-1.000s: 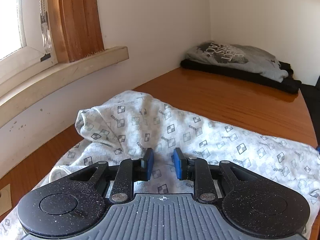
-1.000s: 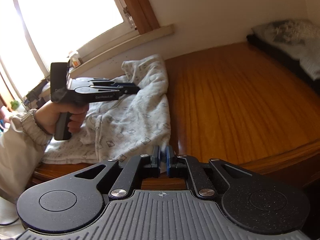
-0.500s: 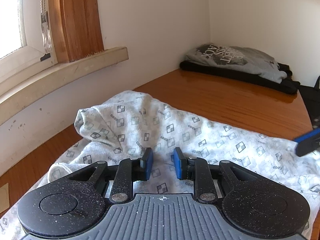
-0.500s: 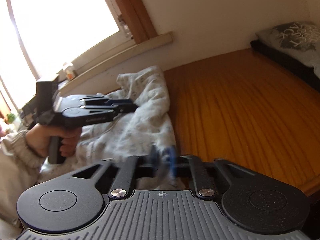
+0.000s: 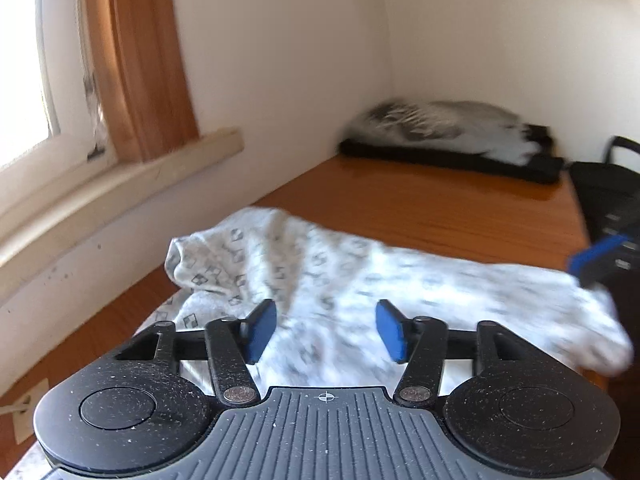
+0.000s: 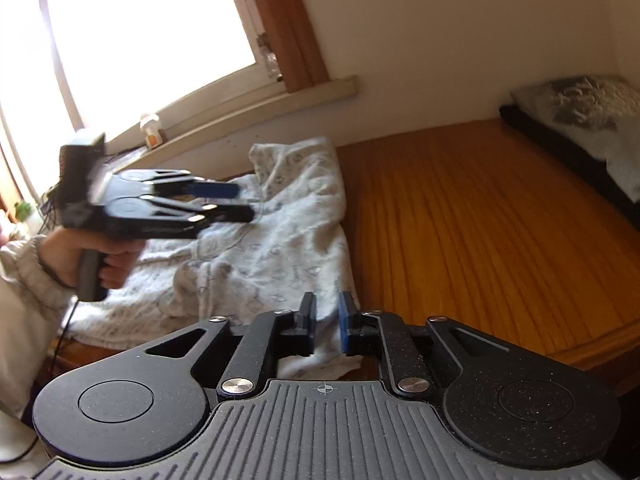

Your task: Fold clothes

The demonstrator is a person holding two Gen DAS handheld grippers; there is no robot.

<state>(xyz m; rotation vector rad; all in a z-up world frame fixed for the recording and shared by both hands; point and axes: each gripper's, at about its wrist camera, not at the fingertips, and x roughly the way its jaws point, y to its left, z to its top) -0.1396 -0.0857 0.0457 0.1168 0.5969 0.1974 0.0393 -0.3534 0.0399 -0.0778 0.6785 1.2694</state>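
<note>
1. Left tongs (image 5: 326,330), jaws just opening, stand wide above the patterned white garment (image 5: 360,292), gripping nothing.
2. Right tongs (image 6: 325,326), jaws slightly parted and just opening, straddle the garment's corner at the counter's (image 6: 480,220) six o'clock edge.
3. Folded clothes (image 5: 452,132) lie at one o'clock.

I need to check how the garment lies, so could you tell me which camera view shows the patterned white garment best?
The right wrist view: it shows the patterned white garment crumpled along the table's near edge, nearly whole, with the left gripper over it. The left wrist view shows only its blurred far part.
</note>
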